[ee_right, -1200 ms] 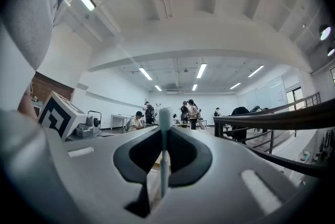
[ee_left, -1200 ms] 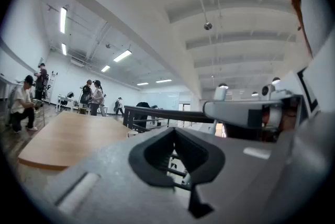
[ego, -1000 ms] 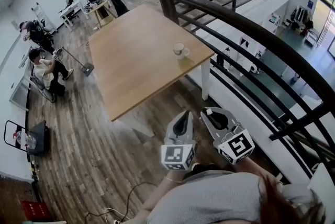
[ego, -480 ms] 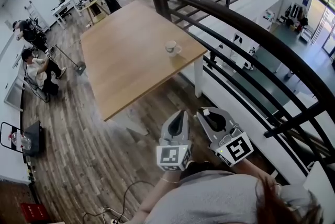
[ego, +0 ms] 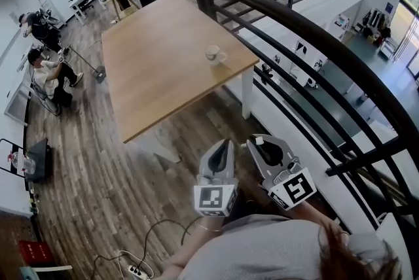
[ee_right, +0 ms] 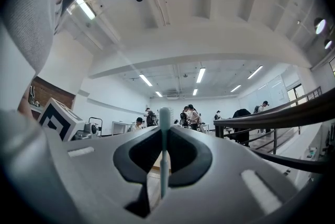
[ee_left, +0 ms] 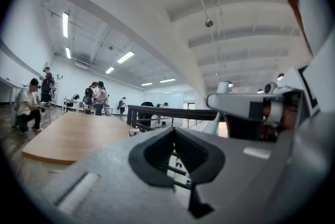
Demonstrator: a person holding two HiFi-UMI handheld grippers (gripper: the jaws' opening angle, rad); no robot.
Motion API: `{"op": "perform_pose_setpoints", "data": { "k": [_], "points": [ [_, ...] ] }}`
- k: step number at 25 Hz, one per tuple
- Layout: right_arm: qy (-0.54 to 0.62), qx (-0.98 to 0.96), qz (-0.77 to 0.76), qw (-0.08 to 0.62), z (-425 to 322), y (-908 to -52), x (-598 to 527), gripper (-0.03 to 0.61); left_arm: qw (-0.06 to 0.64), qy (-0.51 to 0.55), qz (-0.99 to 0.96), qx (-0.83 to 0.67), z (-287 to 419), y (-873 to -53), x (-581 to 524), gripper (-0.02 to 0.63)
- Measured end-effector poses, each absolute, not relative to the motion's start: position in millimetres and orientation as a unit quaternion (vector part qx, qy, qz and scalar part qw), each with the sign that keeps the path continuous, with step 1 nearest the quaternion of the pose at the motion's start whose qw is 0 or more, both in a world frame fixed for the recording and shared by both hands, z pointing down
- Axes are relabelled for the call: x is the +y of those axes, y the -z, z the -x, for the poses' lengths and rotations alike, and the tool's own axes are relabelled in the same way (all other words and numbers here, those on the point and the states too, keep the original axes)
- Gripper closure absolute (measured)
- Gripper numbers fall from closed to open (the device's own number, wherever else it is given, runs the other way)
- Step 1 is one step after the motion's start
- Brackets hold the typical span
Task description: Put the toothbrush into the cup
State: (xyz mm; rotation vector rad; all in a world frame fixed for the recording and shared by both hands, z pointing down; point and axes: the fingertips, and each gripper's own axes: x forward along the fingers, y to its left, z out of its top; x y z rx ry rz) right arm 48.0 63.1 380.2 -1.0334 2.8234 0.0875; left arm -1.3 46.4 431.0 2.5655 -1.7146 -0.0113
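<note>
Grips a pale toothbrush (ee_right: 164,149) in the right gripper (ego: 260,143), jaws pinched on its shaft, standing upright along the seam, likely so as to lower it straight in. Holds the left gripper (ego: 226,143) alongside, lower centre of the head view, pressed together on nothing, seemingly spare. Leaves the white cup (ego: 213,53) well apart at upper centre, near the wooden table's (ego: 150,69) right edge, not yet reached.

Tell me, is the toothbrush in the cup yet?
Out: the right gripper grips the toothbrush, away from the cup on the table.
</note>
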Motion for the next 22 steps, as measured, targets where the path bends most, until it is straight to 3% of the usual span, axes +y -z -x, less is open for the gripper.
{"op": "perform_pose_setpoints", "data": {
  "k": [22],
  "points": [
    [-0.041,0.933,0.353,0.063,9.2,-383.9,-105.3,0.560,0.034,0.009,-0.839,-0.542,51.9,-439.2,-134.9,0.611]
  ]
}}
